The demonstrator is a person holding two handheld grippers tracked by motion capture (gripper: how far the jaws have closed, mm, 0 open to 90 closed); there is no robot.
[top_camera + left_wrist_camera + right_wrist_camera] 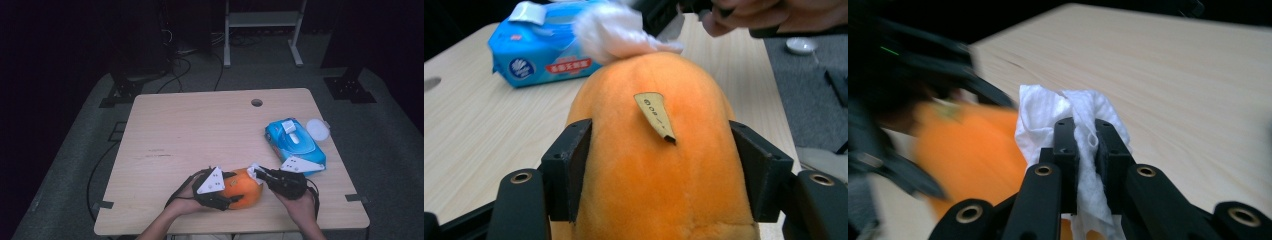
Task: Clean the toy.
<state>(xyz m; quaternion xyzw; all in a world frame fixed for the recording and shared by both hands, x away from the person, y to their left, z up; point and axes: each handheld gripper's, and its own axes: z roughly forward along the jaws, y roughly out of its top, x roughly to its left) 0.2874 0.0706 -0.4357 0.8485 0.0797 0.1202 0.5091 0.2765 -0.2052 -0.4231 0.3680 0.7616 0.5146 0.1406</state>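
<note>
the pale wooden worktop (200,130) carries the work near its front edge. the rounded orange fruit with a matt, slightly fuzzy skin (659,165) lies there, clamped across its sides by the left gripper (659,170), jaws pressed on both flanks. judged firm but bruisable and fairly heavy: hold at the widest girth with moderate force; the skin looks dry, so slip is unlikely. a small tan sticker (655,116) sits on its upper face. the crumpled white wet wipe (1068,120) is pinched in the closed right gripper (1086,132) and touches the fruit's far end. it is soft, limp and light: grip the bunched middle.
</note>
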